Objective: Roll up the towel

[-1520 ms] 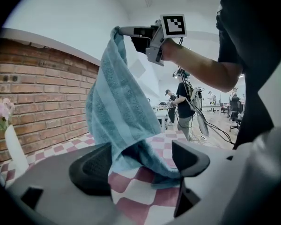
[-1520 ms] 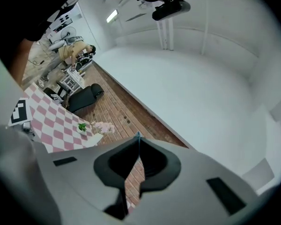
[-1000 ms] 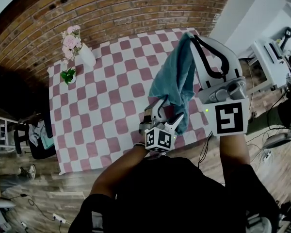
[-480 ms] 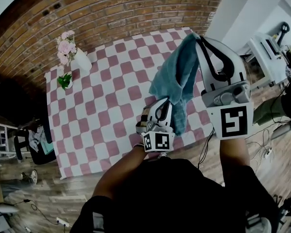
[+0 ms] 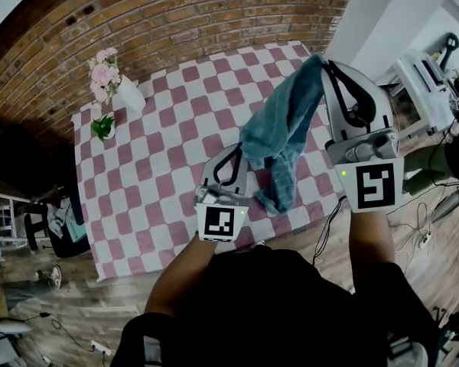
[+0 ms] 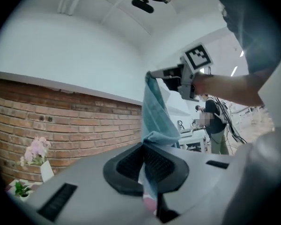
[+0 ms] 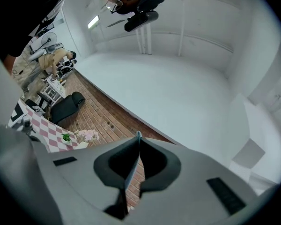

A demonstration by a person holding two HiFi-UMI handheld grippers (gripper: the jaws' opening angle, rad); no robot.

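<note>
A teal towel [image 5: 287, 125] hangs in the air above the pink-and-white checked table [image 5: 153, 159], stretched between both grippers. My right gripper [image 5: 321, 60] is shut on its top corner, held high at the right. My left gripper [image 5: 241, 147] is shut on a lower part of the cloth, and a loose tail droops below it. In the left gripper view the towel [image 6: 155, 118] runs from between my jaws [image 6: 147, 151] up to the right gripper [image 6: 152, 75]. In the right gripper view only a thin towel edge [image 7: 130, 175] shows between the shut jaws [image 7: 138, 139].
A white vase of pink flowers [image 5: 115, 79] and a small green plant [image 5: 103, 127] stand at the table's far left corner. A brick wall [image 5: 176, 14] runs behind the table. A dark chair with clothes [image 5: 57, 220] stands on the wooden floor at left.
My left gripper went from open beside the towel's lower end to shut on it, then rose and moved left, pulling the cloth out. The right gripper drifted slightly right.
</note>
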